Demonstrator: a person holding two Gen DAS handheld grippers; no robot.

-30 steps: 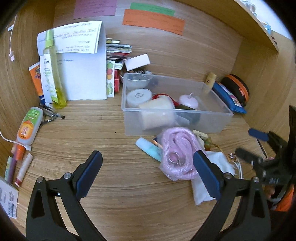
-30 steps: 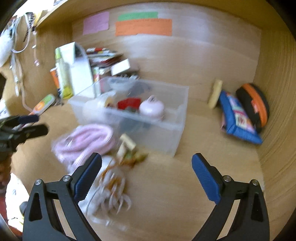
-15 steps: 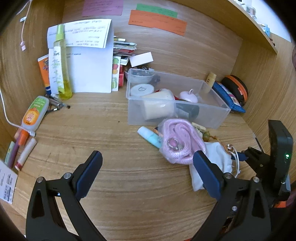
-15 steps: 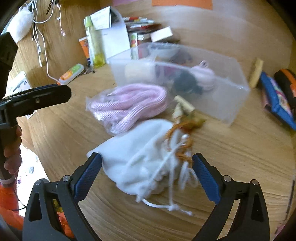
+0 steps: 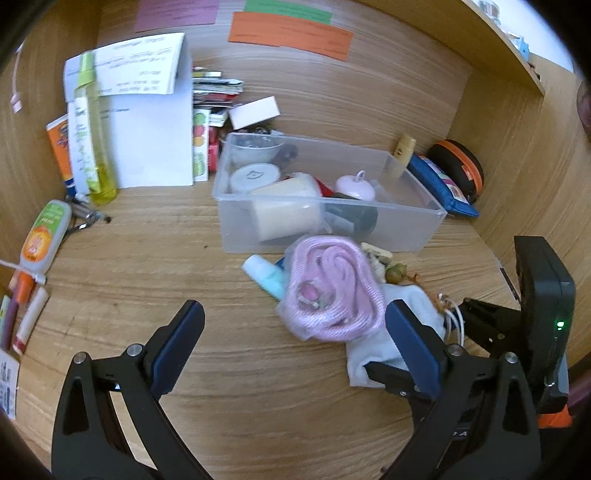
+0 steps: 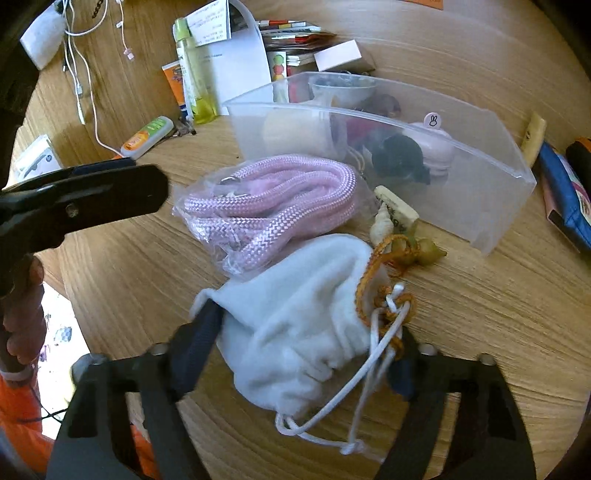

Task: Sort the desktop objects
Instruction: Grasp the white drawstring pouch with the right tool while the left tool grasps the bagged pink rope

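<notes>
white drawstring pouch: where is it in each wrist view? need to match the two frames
Left wrist: white drawstring pouch sits lower right, partly hidden behind the left gripper's right finger, just right of the pink rope bundle.
Right wrist: white drawstring pouch fills the lower centre, between the closing jaws of the right gripper.
Shared landmark: the clear plastic bin, directly behind the pouch and rope in both.

Home study nook, wooden desk (image 5: 155,258), sticky notes (image 5: 290,33), papers (image 5: 147,122), clear storage bin (image 5: 406,229)

I see orange (image 5: 289,34), green (image 5: 287,10) and purple paper strips (image 5: 176,14) stuck on the far wooden wall (image 5: 388,92).
</notes>
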